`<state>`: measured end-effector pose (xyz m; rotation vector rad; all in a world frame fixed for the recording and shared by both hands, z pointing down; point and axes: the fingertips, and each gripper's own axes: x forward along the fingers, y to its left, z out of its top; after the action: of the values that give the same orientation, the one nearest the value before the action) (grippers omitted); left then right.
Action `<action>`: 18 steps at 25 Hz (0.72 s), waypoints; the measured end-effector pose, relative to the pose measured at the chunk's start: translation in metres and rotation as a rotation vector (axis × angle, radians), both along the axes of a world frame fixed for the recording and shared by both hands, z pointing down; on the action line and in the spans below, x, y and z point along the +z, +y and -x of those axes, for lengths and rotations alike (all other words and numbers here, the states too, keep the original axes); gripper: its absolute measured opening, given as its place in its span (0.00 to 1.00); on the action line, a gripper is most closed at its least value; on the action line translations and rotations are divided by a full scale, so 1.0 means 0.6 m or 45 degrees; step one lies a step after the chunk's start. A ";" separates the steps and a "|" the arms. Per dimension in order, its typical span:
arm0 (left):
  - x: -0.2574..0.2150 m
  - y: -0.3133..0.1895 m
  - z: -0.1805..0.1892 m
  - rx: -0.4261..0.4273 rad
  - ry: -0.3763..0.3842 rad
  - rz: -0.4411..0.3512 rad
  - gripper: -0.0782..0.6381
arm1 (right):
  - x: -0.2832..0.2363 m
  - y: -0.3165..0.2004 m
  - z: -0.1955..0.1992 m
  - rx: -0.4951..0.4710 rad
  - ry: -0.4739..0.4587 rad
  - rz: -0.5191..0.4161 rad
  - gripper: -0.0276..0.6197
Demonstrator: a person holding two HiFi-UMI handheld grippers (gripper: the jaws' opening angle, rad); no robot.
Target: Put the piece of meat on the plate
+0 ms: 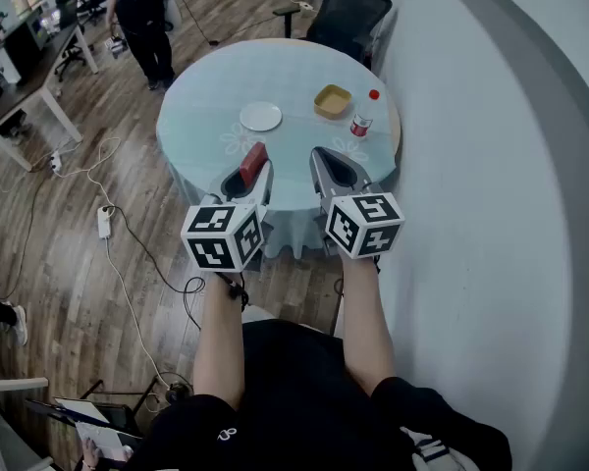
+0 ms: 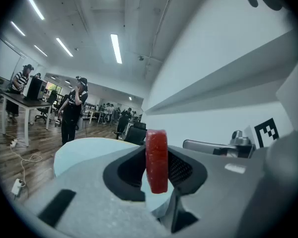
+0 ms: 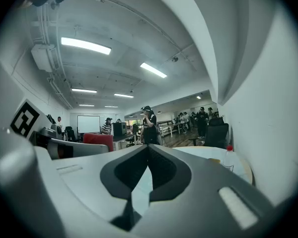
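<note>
The piece of meat [image 1: 253, 161] is a flat red slab, clamped upright between the jaws of my left gripper [image 1: 257, 168]. Both hang in the air just short of the round table's near edge [image 1: 285, 200]. In the left gripper view the meat [image 2: 156, 160] stands on edge in the gripper [image 2: 156, 168], above the tabletop. The white plate [image 1: 261, 117] lies empty near the table's middle, beyond the left gripper. My right gripper [image 1: 318, 153] is level beside the left one, shut with nothing in it; its tips [image 3: 148, 148] meet.
A yellow bowl [image 1: 333, 101], a red can [image 1: 360, 125] and a red-capped bottle [image 1: 374, 95] stand at the table's right side by the white wall. An office chair [image 1: 348, 13] sits behind the table. A person [image 1: 142, 18] stands far left. Cables [image 1: 118, 253] run over the wooden floor.
</note>
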<state>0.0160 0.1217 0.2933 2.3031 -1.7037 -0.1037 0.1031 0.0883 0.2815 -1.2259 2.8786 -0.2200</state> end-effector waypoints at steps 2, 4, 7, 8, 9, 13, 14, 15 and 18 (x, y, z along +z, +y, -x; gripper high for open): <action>0.001 0.002 0.003 -0.002 0.000 0.001 0.23 | 0.000 0.004 0.002 -0.001 0.005 -0.003 0.06; 0.002 0.002 0.004 -0.004 -0.001 0.001 0.23 | 0.002 0.004 0.002 0.002 0.025 -0.013 0.06; 0.006 -0.001 0.002 -0.004 0.004 0.002 0.23 | 0.006 0.003 -0.003 0.007 0.051 -0.033 0.06; 0.007 -0.002 0.001 -0.005 0.007 0.002 0.23 | 0.004 0.003 -0.005 0.016 0.048 -0.047 0.06; 0.007 -0.003 0.001 -0.006 0.008 0.004 0.23 | 0.000 0.001 -0.009 0.035 0.045 -0.067 0.06; 0.014 -0.005 -0.002 0.003 0.001 0.020 0.23 | 0.000 -0.012 -0.025 0.103 0.081 -0.083 0.06; 0.017 -0.004 -0.001 0.005 -0.004 0.023 0.23 | 0.004 -0.016 -0.027 0.112 0.074 -0.073 0.06; 0.020 -0.005 0.003 0.003 -0.008 0.028 0.23 | 0.009 -0.019 -0.027 0.116 0.062 -0.064 0.06; 0.040 -0.018 0.028 -0.031 0.008 0.059 0.23 | 0.030 -0.031 -0.013 0.100 0.064 -0.042 0.06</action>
<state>-0.0009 0.1108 0.3172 2.2475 -1.7130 -0.0755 0.1109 0.0698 0.2998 -1.3547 2.8560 -0.1429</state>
